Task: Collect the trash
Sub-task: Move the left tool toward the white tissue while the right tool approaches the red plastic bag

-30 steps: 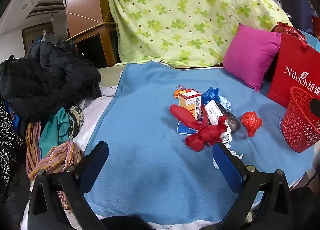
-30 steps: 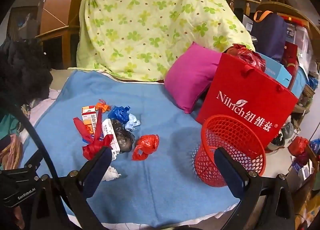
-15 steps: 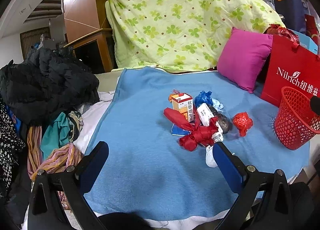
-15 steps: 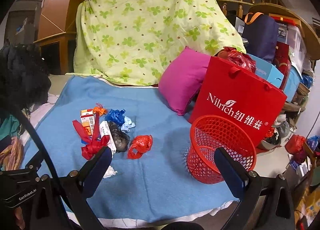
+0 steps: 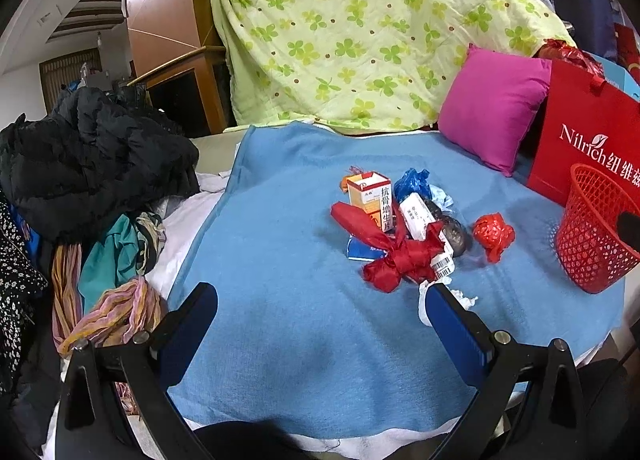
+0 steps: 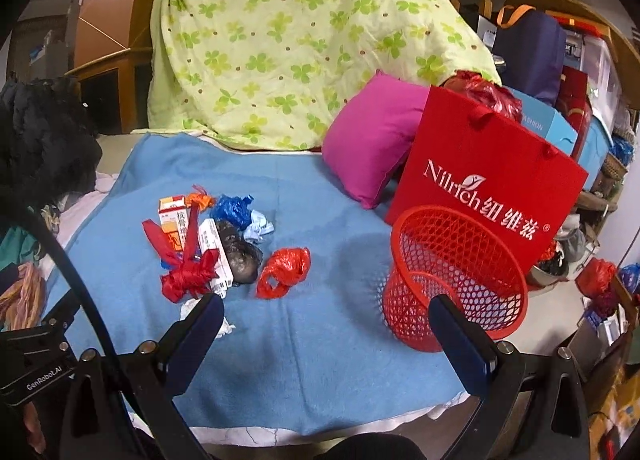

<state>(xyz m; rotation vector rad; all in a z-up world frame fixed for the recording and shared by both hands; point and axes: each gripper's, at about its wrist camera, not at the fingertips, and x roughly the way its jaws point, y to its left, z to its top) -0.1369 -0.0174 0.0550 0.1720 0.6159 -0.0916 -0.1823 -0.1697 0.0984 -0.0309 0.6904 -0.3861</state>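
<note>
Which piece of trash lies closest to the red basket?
The crumpled red plastic bag, lying alone on the blue blanket between the trash pile and the red basket; the others are clustered further left.

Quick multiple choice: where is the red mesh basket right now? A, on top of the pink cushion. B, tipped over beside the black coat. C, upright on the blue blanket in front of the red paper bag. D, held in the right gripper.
C: the red mesh basket stands upright on the blue blanket, right in front of the red paper bag, and neither gripper holds it.
</note>
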